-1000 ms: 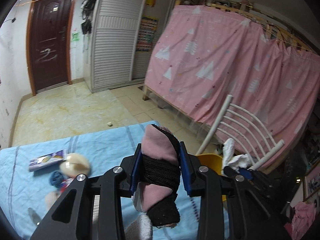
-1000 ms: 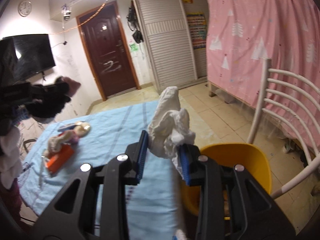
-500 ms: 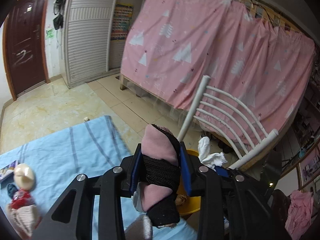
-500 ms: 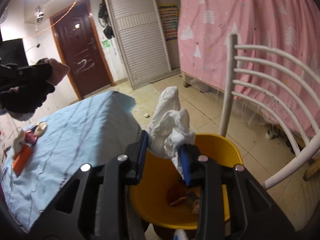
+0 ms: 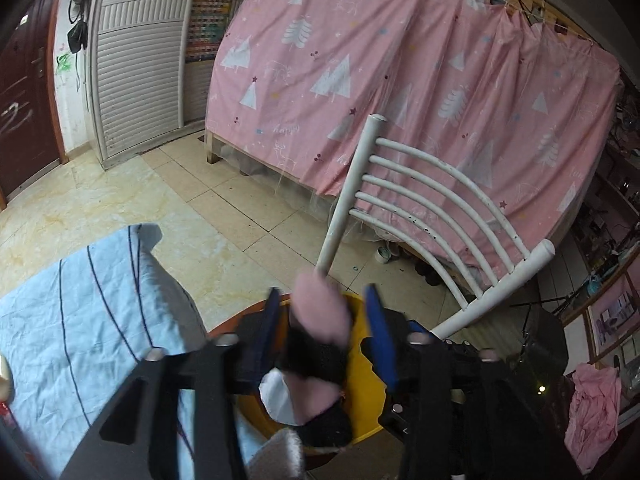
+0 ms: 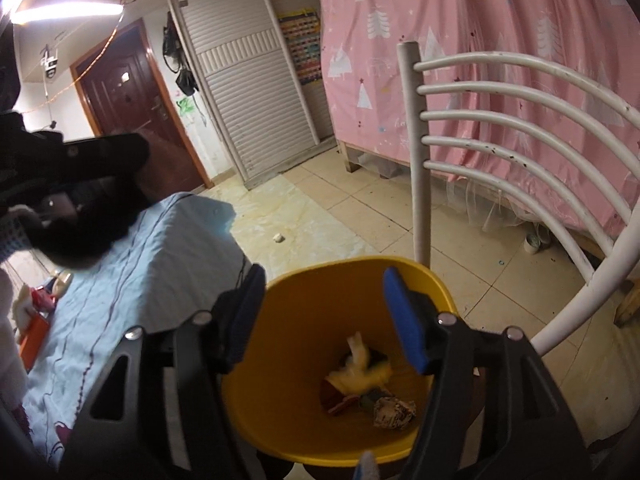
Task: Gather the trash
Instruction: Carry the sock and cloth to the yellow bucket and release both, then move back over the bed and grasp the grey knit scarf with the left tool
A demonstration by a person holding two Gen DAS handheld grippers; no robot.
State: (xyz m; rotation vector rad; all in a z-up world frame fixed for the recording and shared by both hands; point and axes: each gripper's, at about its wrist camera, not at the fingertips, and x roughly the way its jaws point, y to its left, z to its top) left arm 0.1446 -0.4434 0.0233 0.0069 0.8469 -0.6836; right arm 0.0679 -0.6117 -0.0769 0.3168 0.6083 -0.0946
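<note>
My right gripper (image 6: 324,316) is open and empty above the yellow bin (image 6: 280,360). The white tissue (image 6: 362,364) it held lies blurred inside the bin with other scraps. My left gripper (image 5: 322,332) has its jaws spread apart over the yellow bin (image 5: 360,400). The pink and black cloth (image 5: 320,344) sits blurred between the jaws, no longer pinched. The left gripper also shows in the right wrist view (image 6: 80,188), at the left over the table.
A table with a light blue striped cloth (image 6: 160,264) stands left of the bin, with toys and an orange box (image 6: 34,336) on it. A white slatted chair (image 6: 500,128) stands right behind the bin. A pink curtain (image 5: 400,100) hangs behind.
Both grippers moved from over the table to above the yellow bin. The right gripper opened and the white tissue dropped in. The left jaws spread apart around the pink and black cloth.
</note>
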